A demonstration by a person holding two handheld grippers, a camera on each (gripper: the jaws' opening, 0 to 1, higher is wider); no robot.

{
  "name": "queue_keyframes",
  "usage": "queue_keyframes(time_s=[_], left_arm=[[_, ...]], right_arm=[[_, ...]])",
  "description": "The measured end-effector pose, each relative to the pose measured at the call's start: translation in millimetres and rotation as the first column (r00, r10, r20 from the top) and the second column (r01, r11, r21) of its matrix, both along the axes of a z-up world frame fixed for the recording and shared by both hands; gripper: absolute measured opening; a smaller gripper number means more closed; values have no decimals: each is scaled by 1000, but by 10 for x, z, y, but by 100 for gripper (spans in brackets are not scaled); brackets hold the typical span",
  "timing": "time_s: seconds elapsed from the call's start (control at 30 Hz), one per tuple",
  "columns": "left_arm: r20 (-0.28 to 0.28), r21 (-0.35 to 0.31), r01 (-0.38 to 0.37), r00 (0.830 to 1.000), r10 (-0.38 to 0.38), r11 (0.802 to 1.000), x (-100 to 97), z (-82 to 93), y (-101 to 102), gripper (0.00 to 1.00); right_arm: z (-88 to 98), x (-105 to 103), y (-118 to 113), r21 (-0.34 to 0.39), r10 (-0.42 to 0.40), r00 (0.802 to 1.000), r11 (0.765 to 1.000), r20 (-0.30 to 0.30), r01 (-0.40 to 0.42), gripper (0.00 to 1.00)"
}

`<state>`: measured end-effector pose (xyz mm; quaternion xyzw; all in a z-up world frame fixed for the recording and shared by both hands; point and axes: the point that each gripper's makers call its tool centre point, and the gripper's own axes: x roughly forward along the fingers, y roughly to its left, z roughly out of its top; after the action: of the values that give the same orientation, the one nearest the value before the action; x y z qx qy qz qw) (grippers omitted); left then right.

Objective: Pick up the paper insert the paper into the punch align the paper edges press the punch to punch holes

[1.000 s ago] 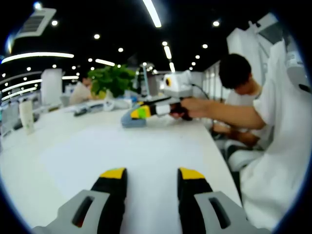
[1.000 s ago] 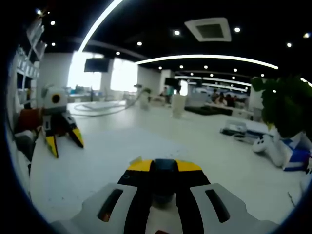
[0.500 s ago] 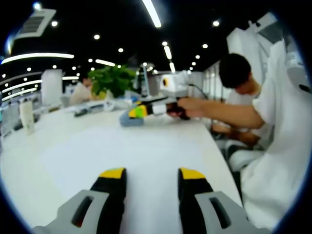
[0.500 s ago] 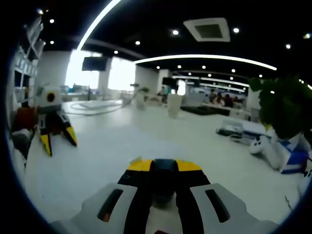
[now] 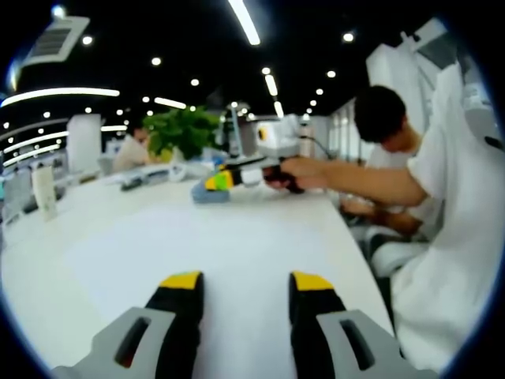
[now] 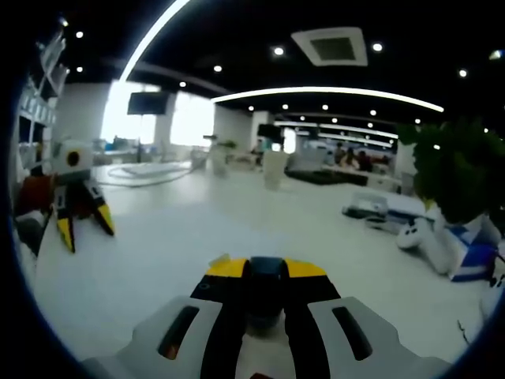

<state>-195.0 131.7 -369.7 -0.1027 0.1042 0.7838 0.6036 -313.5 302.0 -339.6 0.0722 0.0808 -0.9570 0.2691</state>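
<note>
My left gripper stands open low over the white table, with nothing between its yellow-tipped jaws. Farther along the table a person's hand holds my right gripper, its tips at a small blue-grey punch that rests on the tabletop. In the right gripper view my right gripper is shut on that dark blue punch. The left gripper shows at the left there, jaws spread. I cannot make out a sheet of paper against the white table.
The person in white sits along the table's right edge. A green plant stands at the far end, with a second person behind it. A white cup stands at the left. A blue and white box lies beside the plant.
The right gripper has slid a little left and farther off with the punch in it. The right gripper view has panned, so the left gripper sits nearer its left edge.
</note>
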Motion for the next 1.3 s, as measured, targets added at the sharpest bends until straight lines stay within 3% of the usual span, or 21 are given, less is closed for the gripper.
queue_keyframes(time_s=[1.3], left_arm=[[-1,0,4,1000,-4,1000,12,3,6,44]], right_arm=[[-7,-149,174,16,-35,999,999,-6,35,19]])
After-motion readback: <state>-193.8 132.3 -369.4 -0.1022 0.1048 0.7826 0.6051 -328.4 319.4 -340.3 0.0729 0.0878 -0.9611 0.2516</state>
